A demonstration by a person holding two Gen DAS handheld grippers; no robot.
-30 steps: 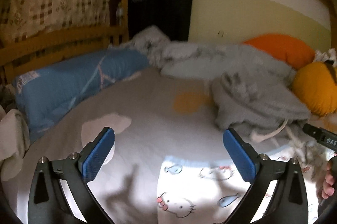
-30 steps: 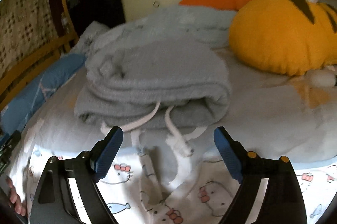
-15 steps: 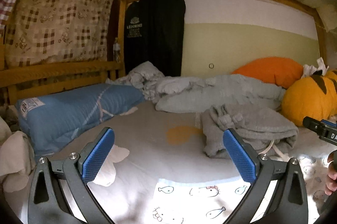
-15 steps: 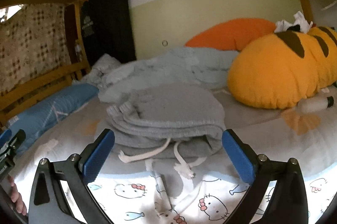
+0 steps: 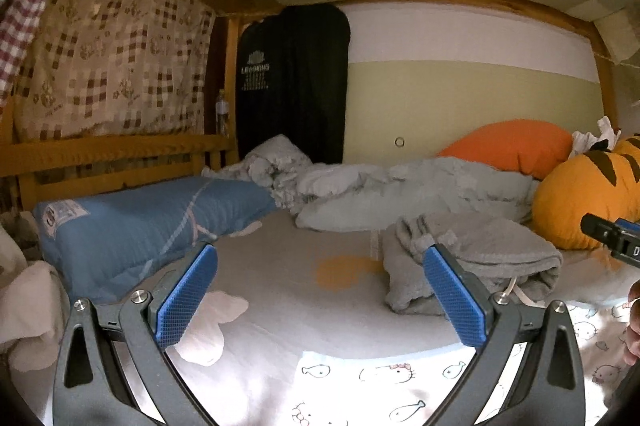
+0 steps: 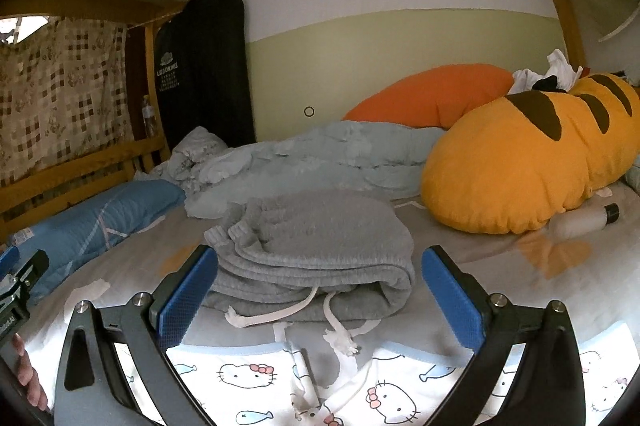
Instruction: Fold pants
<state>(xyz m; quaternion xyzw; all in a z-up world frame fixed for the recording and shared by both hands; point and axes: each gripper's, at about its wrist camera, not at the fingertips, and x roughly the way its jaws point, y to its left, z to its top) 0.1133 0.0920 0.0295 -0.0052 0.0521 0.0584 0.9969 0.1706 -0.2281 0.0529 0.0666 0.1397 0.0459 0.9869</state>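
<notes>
Grey sweatpants (image 6: 320,246) lie folded in a thick bundle on the bed, white drawstrings (image 6: 332,322) trailing toward me. They also show in the left wrist view (image 5: 476,258), at the right. My right gripper (image 6: 318,298) is open and empty, just in front of the bundle, apart from it. My left gripper (image 5: 320,290) is open and empty over bare sheet, left of the pants. The right gripper's body (image 5: 612,236) shows at the left view's right edge.
A blue pillow (image 5: 140,226) lies along the wooden rail on the left. A crumpled pale blanket (image 6: 320,153) lies behind the pants. An orange tiger plush (image 6: 540,165), an orange cushion (image 6: 432,93) and a small bottle (image 6: 588,220) are at the right.
Both grippers have pulled back and tilted up from the bed, so the wall and ceiling now show. Both stayed open. The pants have not moved.
</notes>
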